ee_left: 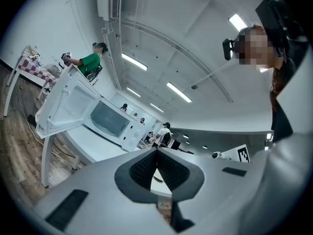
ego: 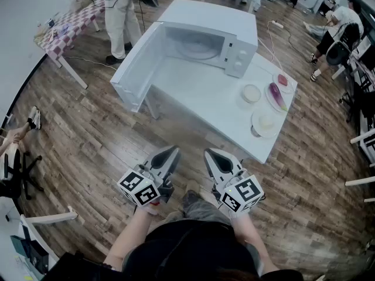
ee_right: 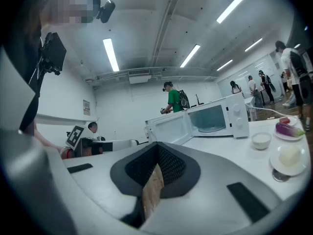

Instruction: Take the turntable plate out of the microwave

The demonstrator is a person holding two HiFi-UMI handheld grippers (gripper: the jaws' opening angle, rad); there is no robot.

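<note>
A white microwave (ego: 218,33) stands on the far end of a white table (ego: 199,95), its door (ego: 133,69) swung wide open to the left. Inside lies the round glass turntable plate (ego: 196,47). Both grippers hover over the floor, well short of the table's near edge. My left gripper (ego: 171,153) is shut with nothing in it. My right gripper (ego: 210,154) is also shut and holds nothing. In the left gripper view the microwave (ee_left: 111,123) shows ahead, door (ee_left: 61,102) open. The right gripper view shows the microwave (ee_right: 215,117) beyond the tabletop.
On the table's right part sit a small white bowl (ego: 251,93), a plate with an aubergine (ego: 275,95), a small plate with red food (ego: 283,81) and a plate with a pale lump (ego: 265,122). A person in green (ego: 120,7) stands behind. A checked table (ego: 67,28) is far left.
</note>
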